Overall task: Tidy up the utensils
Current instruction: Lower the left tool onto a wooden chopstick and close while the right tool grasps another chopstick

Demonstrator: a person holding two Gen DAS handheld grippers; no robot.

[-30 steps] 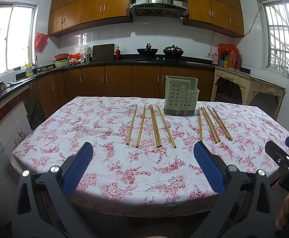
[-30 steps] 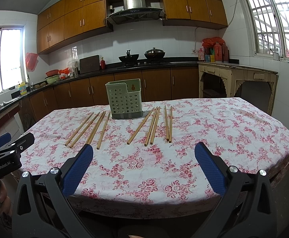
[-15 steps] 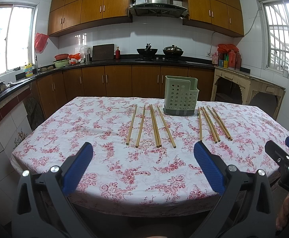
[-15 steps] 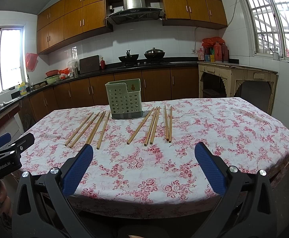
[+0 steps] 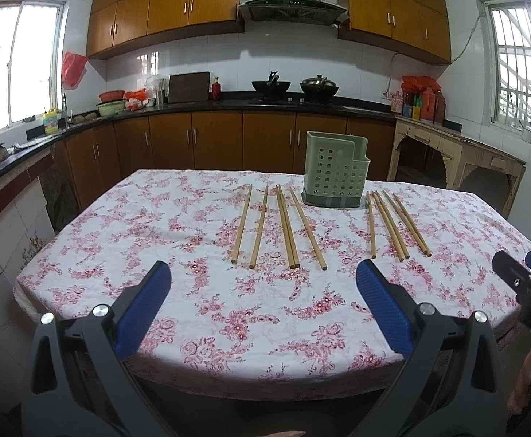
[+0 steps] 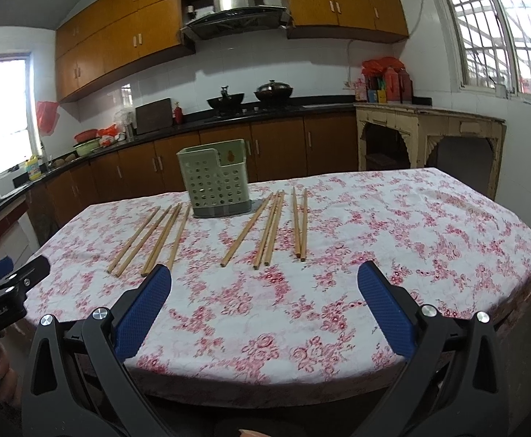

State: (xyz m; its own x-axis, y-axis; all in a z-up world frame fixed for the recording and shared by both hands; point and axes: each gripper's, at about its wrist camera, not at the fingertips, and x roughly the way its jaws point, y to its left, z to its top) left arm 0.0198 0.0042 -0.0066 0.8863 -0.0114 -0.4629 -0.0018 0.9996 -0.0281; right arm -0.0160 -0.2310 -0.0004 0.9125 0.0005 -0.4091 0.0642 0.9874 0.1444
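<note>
Wooden chopsticks [image 5: 280, 227] lie flat in two groups on the table [image 5: 156, 225], flanking a green perforated utensil holder [image 5: 334, 178] upright toward the far edge. Left claw [image 5: 261, 306] and right claw [image 6: 263, 307] both gape wide, empty, above the near edge.

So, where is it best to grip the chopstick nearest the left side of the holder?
Probably at its near end, from above, with the left gripper open across the stick. That chopstick lies flat on the tablecloth; its far end is close to the holder.
</note>
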